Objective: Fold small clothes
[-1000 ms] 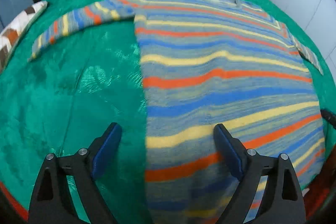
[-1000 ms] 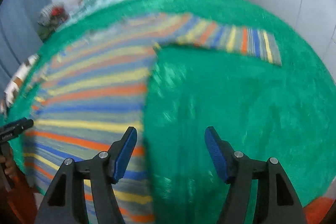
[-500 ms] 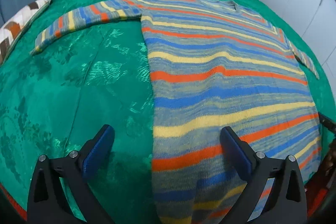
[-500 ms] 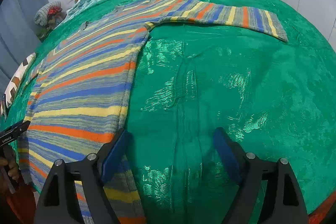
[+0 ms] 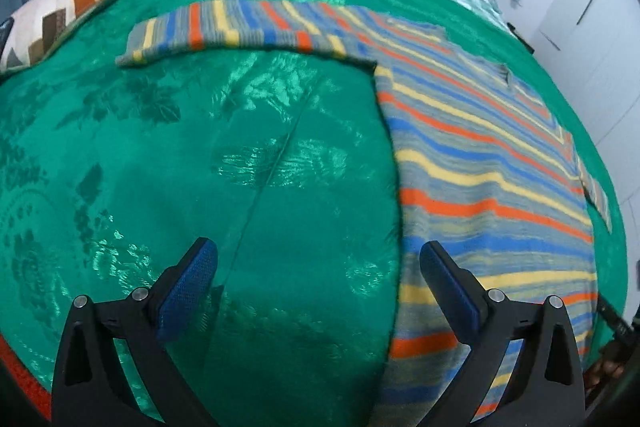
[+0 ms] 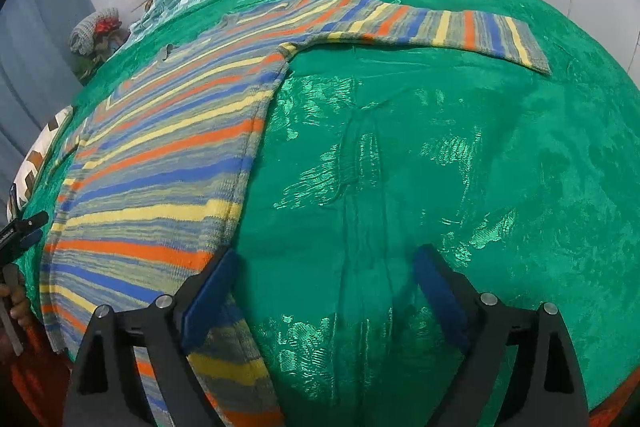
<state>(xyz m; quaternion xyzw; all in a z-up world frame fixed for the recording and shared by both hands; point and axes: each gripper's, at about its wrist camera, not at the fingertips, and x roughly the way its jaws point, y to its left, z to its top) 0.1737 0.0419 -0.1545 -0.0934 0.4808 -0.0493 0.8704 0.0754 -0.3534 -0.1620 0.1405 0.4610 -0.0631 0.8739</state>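
left edge of scene: a patterned pillow [image 5: 60, 11] lies at the far left on the green bedspread [image 5: 240, 187], clear of the work.
left sleeve: the left sleeve [image 5: 224, 27] runs out sideways from the shoulder, flat, well ahead of my left gripper.
left gripper: my left gripper [image 5: 318, 281] hovers with its fingers wide apart and nothing between them; mostly bare bedspread lies under the gap, and my right-hand finger sits over the sweater's side edge.
task item: the striped sweater [image 5: 480, 167] lies spread flat, face up, in the middle of the bed, sleeves out, hem toward me, neck away.
long axis: the body runs from me toward the headboard; the sleeves run crosswise to that.
right gripper: my right gripper [image 6: 322, 291] is also spread open and empty; the sweater's [image 6: 160, 167] other side edge passes under its left-hand finger.
right sleeve: the right sleeve [image 6: 440, 27] extends far to the right, flat.
bearing: the sweater lies between my two grippers, each near its own side seam at the hem end.
judgement: no fold is made yet; each hand is about equally near its own edge.
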